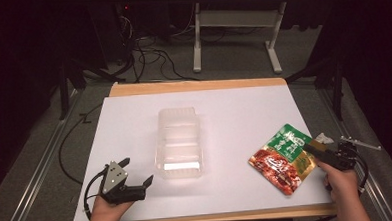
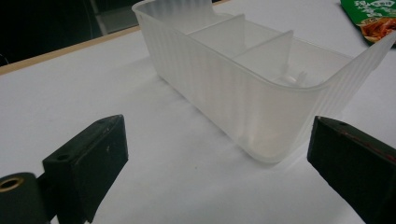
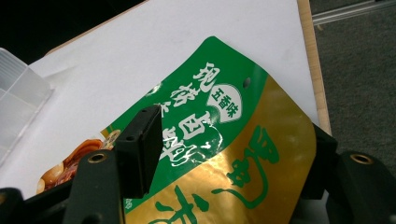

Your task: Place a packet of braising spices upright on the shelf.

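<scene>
The snack pouch [image 1: 285, 159] lay flat at the near right of the desk [image 1: 224, 119]. It looked light, soft and slippery. The right gripper [image 3: 229, 154] had its jaws around the pouch's near edge, a good hold; whether they pressed, I could not tell. The left gripper [image 1: 137, 177] stood with jaws apart.

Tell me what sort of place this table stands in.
Probably a lab or workshop set up for recording: a white-topped table, loose cables on the grey floor behind it, and metal rails alongside.
</scene>
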A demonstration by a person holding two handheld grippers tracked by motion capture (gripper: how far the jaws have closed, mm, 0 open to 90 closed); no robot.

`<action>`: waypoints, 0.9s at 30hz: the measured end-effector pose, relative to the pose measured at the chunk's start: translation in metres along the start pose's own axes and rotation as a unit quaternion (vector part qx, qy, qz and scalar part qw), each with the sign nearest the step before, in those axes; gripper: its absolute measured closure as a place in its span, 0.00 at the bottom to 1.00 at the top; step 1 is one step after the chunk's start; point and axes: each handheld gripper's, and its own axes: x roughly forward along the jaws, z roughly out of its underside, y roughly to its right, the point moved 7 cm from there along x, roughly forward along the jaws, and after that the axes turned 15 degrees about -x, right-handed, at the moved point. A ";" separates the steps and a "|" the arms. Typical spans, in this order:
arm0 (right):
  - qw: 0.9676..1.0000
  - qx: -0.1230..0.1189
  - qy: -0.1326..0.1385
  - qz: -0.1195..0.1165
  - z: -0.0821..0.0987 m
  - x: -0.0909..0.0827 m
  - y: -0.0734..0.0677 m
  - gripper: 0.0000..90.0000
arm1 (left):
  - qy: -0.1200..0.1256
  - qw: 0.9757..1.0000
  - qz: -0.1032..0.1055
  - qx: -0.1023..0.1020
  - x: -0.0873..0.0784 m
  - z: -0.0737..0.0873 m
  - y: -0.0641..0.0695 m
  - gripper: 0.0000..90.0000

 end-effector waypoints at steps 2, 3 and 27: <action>1.000 0.004 -0.003 -0.005 0.001 0.001 0.001 0.42 | 0.000 1.000 0.000 0.000 0.000 0.000 0.000 0.06; 1.000 0.004 -0.003 -0.005 0.001 0.001 0.001 0.42 | 0.000 1.000 0.000 0.000 0.000 0.000 0.000 0.06; 0.998 -0.032 -0.052 -0.029 0.007 0.008 -0.009 0.73 | 0.001 1.000 -0.002 -0.008 -0.001 0.001 -0.003 0.06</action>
